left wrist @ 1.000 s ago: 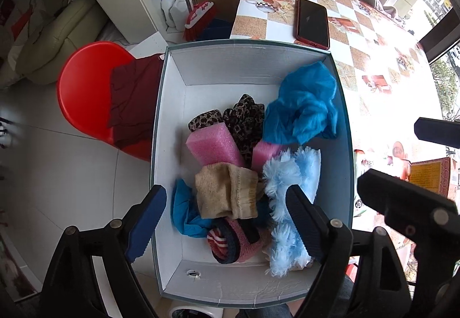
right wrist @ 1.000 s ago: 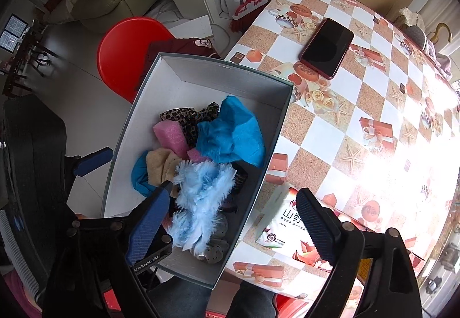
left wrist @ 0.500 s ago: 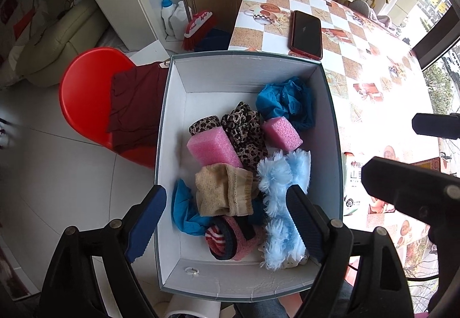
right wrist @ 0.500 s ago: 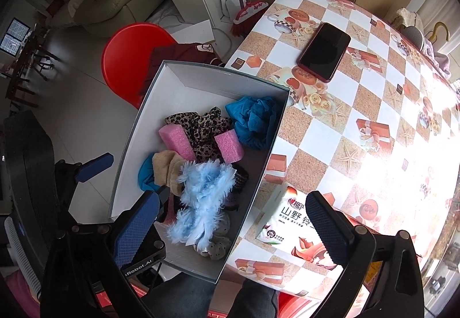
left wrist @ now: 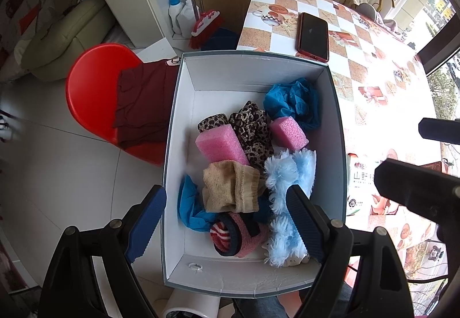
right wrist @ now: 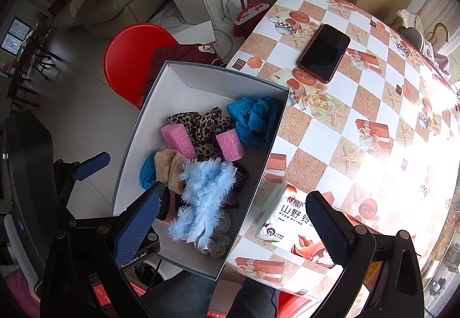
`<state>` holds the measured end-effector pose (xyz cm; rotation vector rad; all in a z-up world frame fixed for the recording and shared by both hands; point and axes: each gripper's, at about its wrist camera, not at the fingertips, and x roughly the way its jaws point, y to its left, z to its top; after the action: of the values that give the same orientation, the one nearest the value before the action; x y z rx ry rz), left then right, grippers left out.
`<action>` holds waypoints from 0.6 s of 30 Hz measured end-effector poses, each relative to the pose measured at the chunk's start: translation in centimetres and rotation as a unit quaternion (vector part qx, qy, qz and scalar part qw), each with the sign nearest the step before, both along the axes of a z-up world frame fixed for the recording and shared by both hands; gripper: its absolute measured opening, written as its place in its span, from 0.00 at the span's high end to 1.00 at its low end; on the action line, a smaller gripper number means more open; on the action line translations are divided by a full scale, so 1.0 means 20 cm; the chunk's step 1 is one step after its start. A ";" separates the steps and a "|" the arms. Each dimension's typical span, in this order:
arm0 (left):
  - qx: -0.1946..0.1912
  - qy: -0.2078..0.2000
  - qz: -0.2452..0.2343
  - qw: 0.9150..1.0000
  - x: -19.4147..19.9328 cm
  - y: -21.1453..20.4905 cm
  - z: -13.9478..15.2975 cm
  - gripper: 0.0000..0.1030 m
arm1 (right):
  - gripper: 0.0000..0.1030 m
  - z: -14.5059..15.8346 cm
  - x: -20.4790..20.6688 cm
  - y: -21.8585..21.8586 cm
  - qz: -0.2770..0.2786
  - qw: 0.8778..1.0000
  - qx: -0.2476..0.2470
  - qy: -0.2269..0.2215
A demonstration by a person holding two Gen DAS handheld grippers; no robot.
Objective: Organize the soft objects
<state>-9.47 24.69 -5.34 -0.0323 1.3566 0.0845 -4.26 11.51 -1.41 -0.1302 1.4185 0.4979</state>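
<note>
A white box (left wrist: 247,79) (right wrist: 201,82) at the table's left edge holds soft things: a crumpled blue cloth (left wrist: 293,102) (right wrist: 253,116) at the far right, leopard fabric (left wrist: 253,128), two pink foam blocks (left wrist: 218,145) (left wrist: 289,132), a tan sock (left wrist: 230,185), a fluffy light-blue slipper (left wrist: 287,183) (right wrist: 204,188) and a striped sock (left wrist: 233,234). My left gripper (left wrist: 227,223) is open and empty above the box's near end. My right gripper (right wrist: 233,226) is open and empty above the box's near right edge.
A red-cased phone (left wrist: 313,36) (right wrist: 325,52) lies on the checkered table (right wrist: 373,105). A tissue pack (right wrist: 287,223) lies right of the box. A red stool (left wrist: 95,88) with a maroon cloth (left wrist: 143,102) stands left of the box. A broom and bottles (left wrist: 198,19) stand behind.
The blue cloth has dropped from above the box into its far right corner. Both grippers have pulled back and up, away from the box.
</note>
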 end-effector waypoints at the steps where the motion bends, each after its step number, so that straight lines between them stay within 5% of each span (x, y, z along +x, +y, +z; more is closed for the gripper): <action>1: 0.001 0.000 -0.001 1.000 0.00 0.00 0.00 0.15 | 0.01 0.00 0.00 0.00 0.000 1.000 0.001 0.001; 18: 0.006 0.003 -0.008 1.000 0.00 -0.02 -0.01 0.15 | 0.01 -0.01 0.00 -0.01 0.000 1.000 0.003 0.004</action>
<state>-9.43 24.26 -5.47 -0.0119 1.3618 0.0798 -4.29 11.40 -1.54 -0.1239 1.4238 0.5037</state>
